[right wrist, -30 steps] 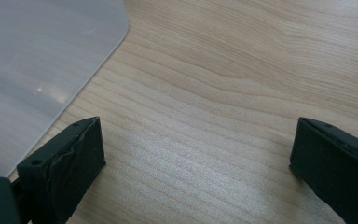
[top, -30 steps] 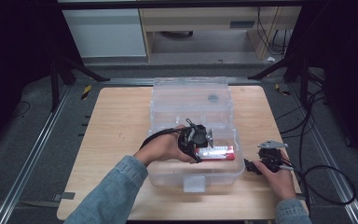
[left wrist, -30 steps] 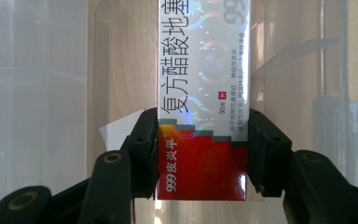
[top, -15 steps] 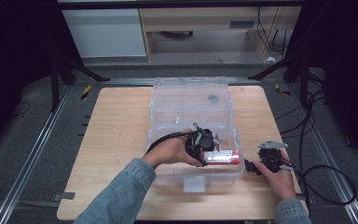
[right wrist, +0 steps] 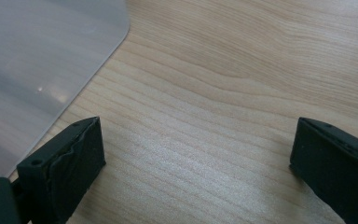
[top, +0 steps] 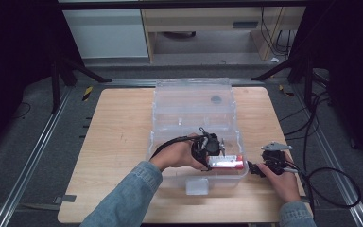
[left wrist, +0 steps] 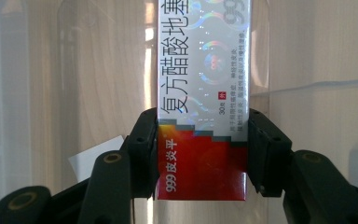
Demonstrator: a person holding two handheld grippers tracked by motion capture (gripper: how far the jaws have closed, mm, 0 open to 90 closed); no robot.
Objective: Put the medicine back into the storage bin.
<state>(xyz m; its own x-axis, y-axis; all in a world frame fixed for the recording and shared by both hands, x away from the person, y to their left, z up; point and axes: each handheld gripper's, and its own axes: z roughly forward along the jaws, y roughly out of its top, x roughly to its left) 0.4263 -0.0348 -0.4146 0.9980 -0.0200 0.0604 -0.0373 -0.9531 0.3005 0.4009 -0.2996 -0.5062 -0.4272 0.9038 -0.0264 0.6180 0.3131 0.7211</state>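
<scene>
High view: 1 clear plastic bin (top: 194, 101) on a wooden table (top: 118, 137), with a white latch (top: 197, 186) at its near edge. The left gripper (top: 213, 153), in the left hand (top: 177, 154), reaches into the bin's near end, clamped on 1 red-and-silver medicine box (top: 226, 162) that extends from its jaws toward the right gripper (top: 253, 169). The right gripper rests on the table just beside the bin's near right corner, in the right hand (top: 283, 180).

Left gripper view: both jaws press the red end of the medicine box (left wrist: 203, 116); the silver printed end runs straight ahead over the bin's clear floor.

Right gripper view: jaws spread wide, holding nothing, with bare table (right wrist: 223, 107) between them and the bin's corner (right wrist: 42, 65) ahead to the left.
</scene>
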